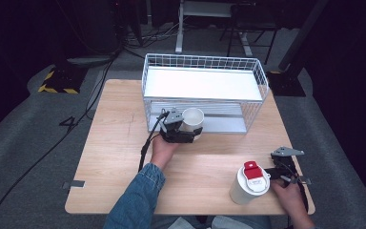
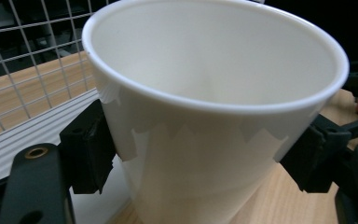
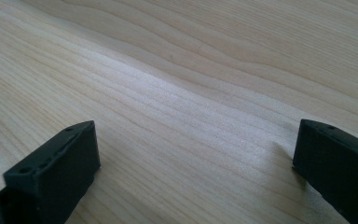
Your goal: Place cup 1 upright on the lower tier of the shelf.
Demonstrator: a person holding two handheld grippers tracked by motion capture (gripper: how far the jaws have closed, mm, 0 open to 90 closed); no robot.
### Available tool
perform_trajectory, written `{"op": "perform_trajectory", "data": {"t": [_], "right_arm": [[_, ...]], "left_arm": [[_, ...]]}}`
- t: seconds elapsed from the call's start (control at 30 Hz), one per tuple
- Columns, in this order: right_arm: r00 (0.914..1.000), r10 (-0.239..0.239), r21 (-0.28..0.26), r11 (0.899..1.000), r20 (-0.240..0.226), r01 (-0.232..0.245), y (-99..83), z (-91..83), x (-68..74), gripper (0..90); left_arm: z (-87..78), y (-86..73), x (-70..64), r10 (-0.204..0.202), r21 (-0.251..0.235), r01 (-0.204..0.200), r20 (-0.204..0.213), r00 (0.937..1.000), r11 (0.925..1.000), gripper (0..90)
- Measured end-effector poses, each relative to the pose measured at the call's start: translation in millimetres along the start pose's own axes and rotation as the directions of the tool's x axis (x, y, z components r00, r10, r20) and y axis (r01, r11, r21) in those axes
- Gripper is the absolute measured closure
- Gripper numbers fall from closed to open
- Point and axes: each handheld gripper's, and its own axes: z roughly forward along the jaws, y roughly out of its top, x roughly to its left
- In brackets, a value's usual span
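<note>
Between the left gripper's (image 2: 200, 163) matt black plastic jaws sits a white cup (image 2: 214, 93), smooth and faintly glossy, likely plastic or coated paper. Behind those jaws stands a white-coated wire basket (image 1: 205, 90). Under the right gripper's (image 3: 196, 172) spread matt black jaws lies the table (image 3: 191, 70), pale wood with fine grain and a soft satin sheen.

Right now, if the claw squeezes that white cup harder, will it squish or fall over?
Probably squish a bit: the white cup looks thin-walled and empty, so likely light and bendy. The left claw grips it from both sides below the rim, which should steady it. It looks taller than wide and narrower toward its base, so it might tip if nudged near the top.
</note>
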Motion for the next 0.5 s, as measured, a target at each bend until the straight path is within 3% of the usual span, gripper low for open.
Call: {"op": "perform_trajectory", "data": {"t": [0.5], "right_arm": [[1.0,0.004,0.0,1.0,0.005,-0.004,-0.1,-0.1,0.4,0.4]], "left_arm": [[22.8,-0.5,15.6,0.004,0.014,-0.003,-0.036,0.9994,0.9999,22.0]]}}
